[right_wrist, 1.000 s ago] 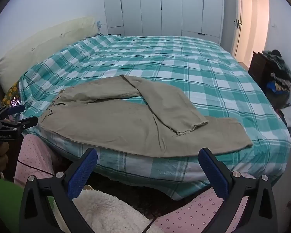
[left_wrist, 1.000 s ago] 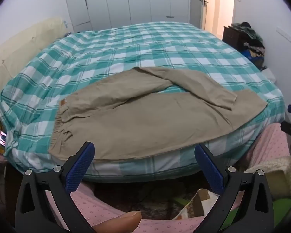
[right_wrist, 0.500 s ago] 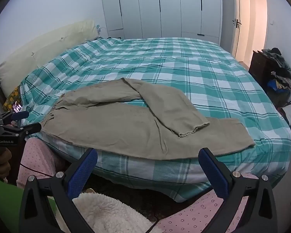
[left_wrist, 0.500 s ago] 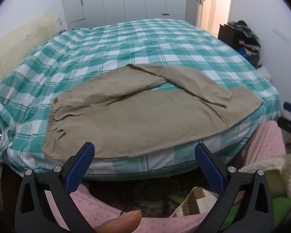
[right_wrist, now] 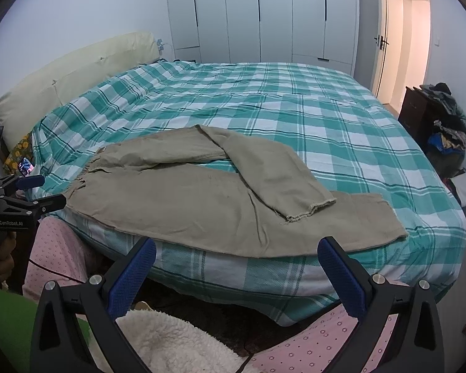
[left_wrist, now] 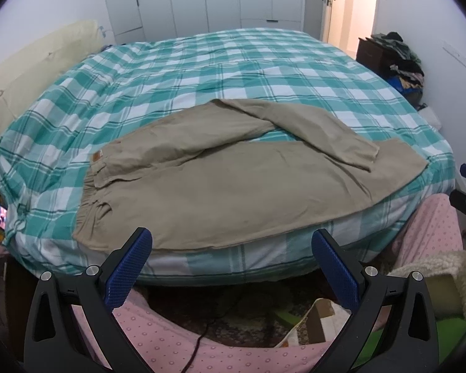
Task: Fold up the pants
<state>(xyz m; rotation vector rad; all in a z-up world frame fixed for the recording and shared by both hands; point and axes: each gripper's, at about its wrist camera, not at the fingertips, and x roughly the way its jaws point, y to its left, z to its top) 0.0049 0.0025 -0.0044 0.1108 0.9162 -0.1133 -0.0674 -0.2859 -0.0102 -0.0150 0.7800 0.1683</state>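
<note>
Left wrist view: I've got the khaki cotton pants [left_wrist: 233, 186] spread on the teal-and-white checked bed cover [left_wrist: 202, 71], along the near edge.
Long axis: running left to right across my view, elastic waistband [left_wrist: 91, 199] at the left, leg cuffs at the right.
Far leg: bent back, its cuff lying across the near leg, so not flat.
Left gripper [left_wrist: 233, 267]: blue-padded jaws wide apart, gripping nothing, hanging below and in front of the bed edge.
Right wrist view: same pants [right_wrist: 202, 195], the frayed cuff [right_wrist: 310, 209] of the crossed leg right ahead of me.
Right gripper [right_wrist: 236, 275]: jaws spread too, nothing in them, short of the mattress edge.
Who's nearer: I judge left takes the waistband, right takes the cuffs.
Next call: probably straighten that crossed leg first.
</note>
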